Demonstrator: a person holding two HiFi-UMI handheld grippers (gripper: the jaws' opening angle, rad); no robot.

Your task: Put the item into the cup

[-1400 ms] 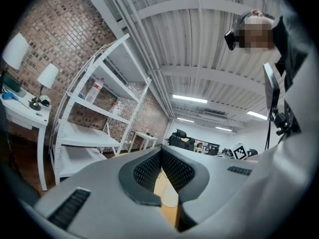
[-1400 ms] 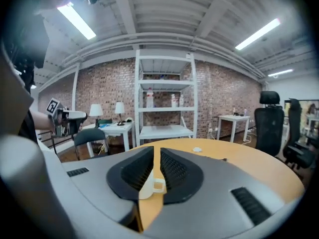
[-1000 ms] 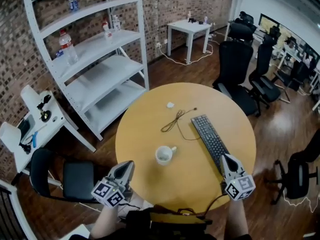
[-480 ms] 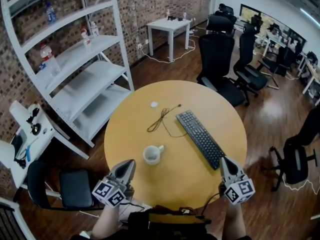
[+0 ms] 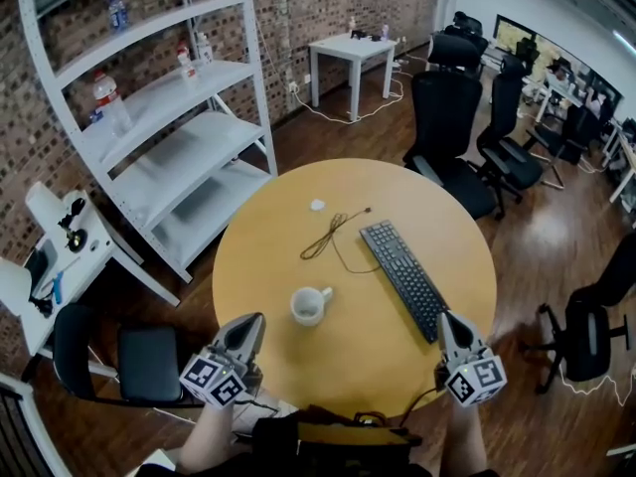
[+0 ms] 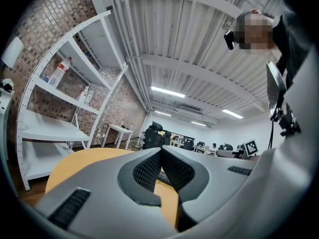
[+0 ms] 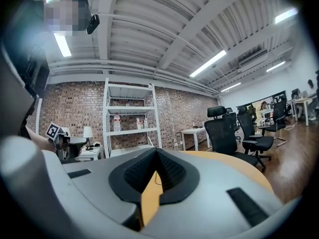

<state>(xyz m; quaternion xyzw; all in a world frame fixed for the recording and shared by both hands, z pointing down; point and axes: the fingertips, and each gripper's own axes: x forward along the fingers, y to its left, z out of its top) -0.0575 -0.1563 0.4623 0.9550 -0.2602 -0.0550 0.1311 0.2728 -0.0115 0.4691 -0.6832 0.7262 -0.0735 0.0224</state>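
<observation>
Hovering over the near edge of the round yellow surface (image 5: 268, 266), the left claw (image 5: 252, 320) and the right claw (image 5: 446, 317) are both clenched: in each gripper view the two dark ribbed pads meet at the tip and nothing is between them. Both point away from the person. The left one is at the near-left rim, and the right one is at the near-right rim, just beside the near end of the black keyboard (image 5: 405, 278). The white cup (image 5: 309, 306) stands upright a little farther in, between the two claws, with its handle to the right. Behind the cup a thin dark cable (image 5: 328, 237) lies in loose loops, to the left of the keyboard. The small white item (image 5: 317, 205) lies beyond the cable, on the far part of the surface, well apart from the cup and from both claws. Past the surface a white shelf rack (image 5: 189, 147) with bottles (image 5: 107, 102) stands at the brick wall, and black office chairs (image 5: 447, 117) stand at the right
</observation>
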